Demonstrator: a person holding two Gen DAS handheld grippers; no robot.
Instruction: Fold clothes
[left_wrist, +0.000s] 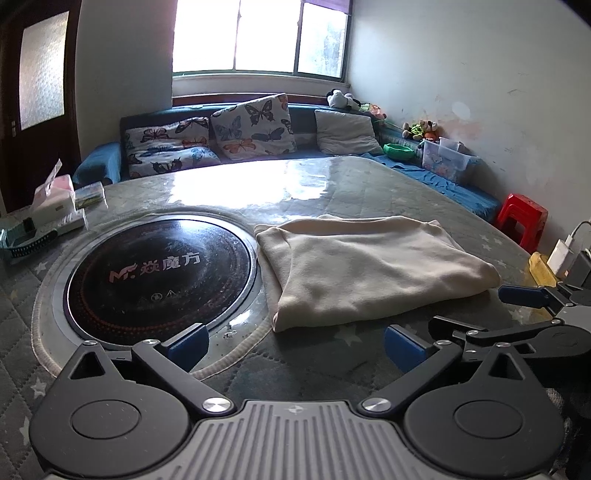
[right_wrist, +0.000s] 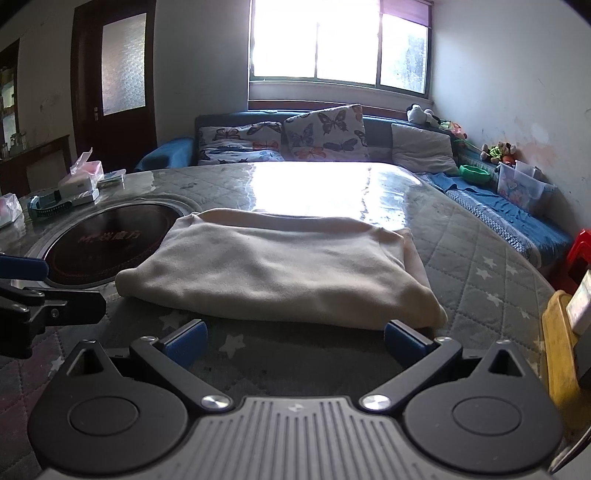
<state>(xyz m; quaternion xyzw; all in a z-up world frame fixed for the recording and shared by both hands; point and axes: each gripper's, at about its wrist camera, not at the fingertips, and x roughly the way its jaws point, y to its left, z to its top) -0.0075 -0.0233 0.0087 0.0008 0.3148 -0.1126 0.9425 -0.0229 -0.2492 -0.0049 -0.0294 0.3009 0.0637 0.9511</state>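
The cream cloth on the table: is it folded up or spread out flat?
Folded. The cream cloth lies as a thick, layered rectangle with doubled edges on the table, beside the round black hob.

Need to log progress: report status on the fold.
Left gripper open, empty. Right gripper open, empty. Cream garment folded flat beside cooktop. Nothing in the way.

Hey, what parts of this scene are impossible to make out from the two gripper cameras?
- Cream garment: both views show it folded; its type and inner layers are hidden.
- Window: glare washes out everything outside.
- Induction cooker: right wrist view is too dark to read its lettering.
- Yellow object: cut off by the right edge.
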